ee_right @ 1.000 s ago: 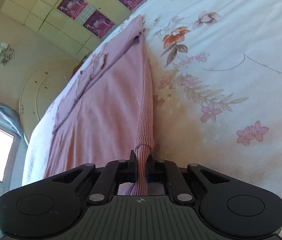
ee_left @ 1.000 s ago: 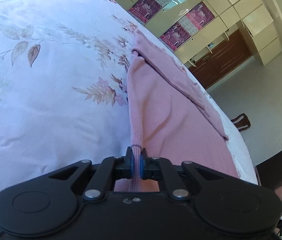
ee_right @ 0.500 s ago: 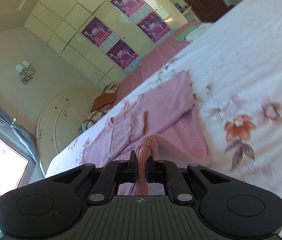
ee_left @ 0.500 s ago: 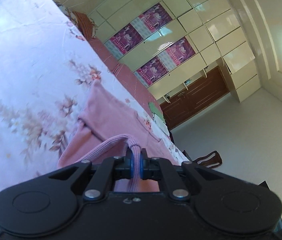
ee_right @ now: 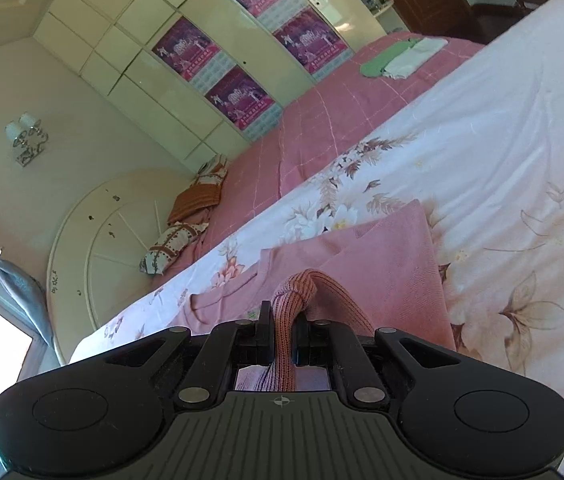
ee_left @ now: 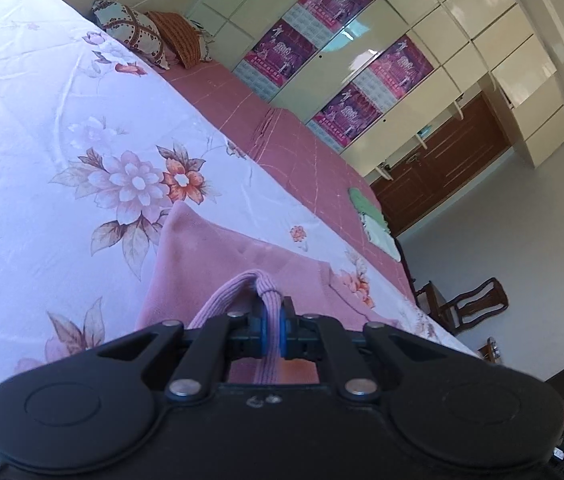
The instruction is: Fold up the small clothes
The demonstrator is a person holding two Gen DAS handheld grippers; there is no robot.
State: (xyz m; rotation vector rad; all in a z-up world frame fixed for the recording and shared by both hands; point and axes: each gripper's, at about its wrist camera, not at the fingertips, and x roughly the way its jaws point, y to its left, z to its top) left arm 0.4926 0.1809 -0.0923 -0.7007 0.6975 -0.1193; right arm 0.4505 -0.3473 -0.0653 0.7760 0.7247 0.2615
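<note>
Both grippers have the pink sweater now: the left gripper has its jaws clamped tight on the ribbed hem, and the right gripper is pinched shut on the same hem, bunched between its jaws. The rest of the sweater lies on the floral bedsheet.

The pink knit garment is lying flat on the floral bedspread, its ribbed near edge bunching upward and doubling back over itself.
</note>
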